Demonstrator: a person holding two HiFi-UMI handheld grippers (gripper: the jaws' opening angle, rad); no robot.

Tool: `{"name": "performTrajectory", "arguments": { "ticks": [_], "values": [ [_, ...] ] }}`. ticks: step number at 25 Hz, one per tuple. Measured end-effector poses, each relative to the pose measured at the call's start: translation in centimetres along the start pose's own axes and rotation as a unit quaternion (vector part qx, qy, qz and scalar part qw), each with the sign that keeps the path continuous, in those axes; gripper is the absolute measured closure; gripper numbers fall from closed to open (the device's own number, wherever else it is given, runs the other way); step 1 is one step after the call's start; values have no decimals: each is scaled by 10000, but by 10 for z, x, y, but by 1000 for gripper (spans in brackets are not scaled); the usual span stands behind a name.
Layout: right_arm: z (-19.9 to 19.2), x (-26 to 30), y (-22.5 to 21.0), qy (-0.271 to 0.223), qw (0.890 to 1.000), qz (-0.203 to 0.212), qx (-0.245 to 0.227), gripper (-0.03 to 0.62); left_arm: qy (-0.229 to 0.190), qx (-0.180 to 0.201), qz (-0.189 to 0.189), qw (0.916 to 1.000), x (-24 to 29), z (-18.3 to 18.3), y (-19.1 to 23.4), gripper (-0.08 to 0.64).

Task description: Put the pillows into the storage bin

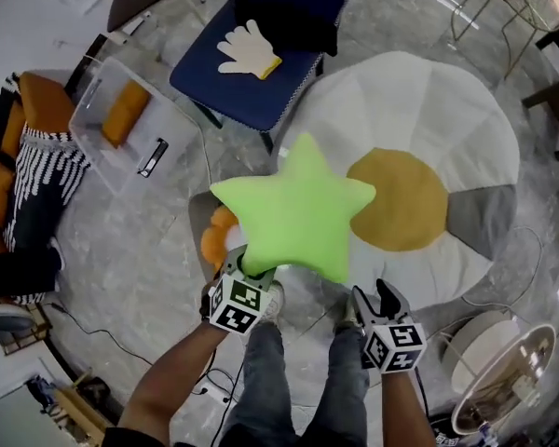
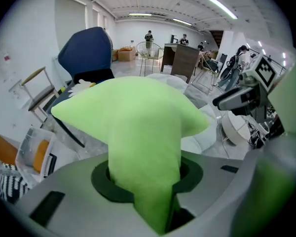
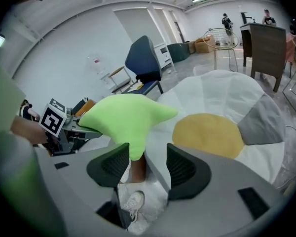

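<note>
A bright green star pillow [image 1: 298,208] hangs in the air in front of me, over the edge of a big flower-shaped cushion [image 1: 419,110]. My left gripper [image 1: 250,266] is shut on the star's lower point; in the left gripper view the green fabric [image 2: 143,132] is squeezed between the jaws. My right gripper [image 1: 373,298] is just right of the star, open and empty, with the star's tip [image 3: 133,142] beyond its jaws. The clear storage bin [image 1: 168,110] stands at the upper left with an orange pillow [image 1: 126,112] inside. Another orange pillow [image 1: 216,236] lies on the floor under the star.
A blue chair [image 1: 261,91] behind the bin carries a white hand-shaped pillow [image 1: 247,49]. Striped and orange cushions [image 1: 37,156] are piled at the far left. A round white stand [image 1: 489,361] and cables are at the lower right. My legs and shoes are below the grippers.
</note>
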State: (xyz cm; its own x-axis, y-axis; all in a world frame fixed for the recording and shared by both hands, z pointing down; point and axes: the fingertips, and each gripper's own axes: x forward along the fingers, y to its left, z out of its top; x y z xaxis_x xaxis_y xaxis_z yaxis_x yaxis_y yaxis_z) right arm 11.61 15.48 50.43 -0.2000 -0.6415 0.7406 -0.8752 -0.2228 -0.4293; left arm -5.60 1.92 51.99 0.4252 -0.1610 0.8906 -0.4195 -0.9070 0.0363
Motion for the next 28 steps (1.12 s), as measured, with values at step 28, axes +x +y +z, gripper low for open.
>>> {"name": "performTrajectory", "arguments": {
  "ticks": [28],
  "values": [
    [-54, 104, 252, 1039, 9791, 1162, -1304, 342, 1278, 169, 1035, 9862, -138, -285, 136, 391]
  ]
}}
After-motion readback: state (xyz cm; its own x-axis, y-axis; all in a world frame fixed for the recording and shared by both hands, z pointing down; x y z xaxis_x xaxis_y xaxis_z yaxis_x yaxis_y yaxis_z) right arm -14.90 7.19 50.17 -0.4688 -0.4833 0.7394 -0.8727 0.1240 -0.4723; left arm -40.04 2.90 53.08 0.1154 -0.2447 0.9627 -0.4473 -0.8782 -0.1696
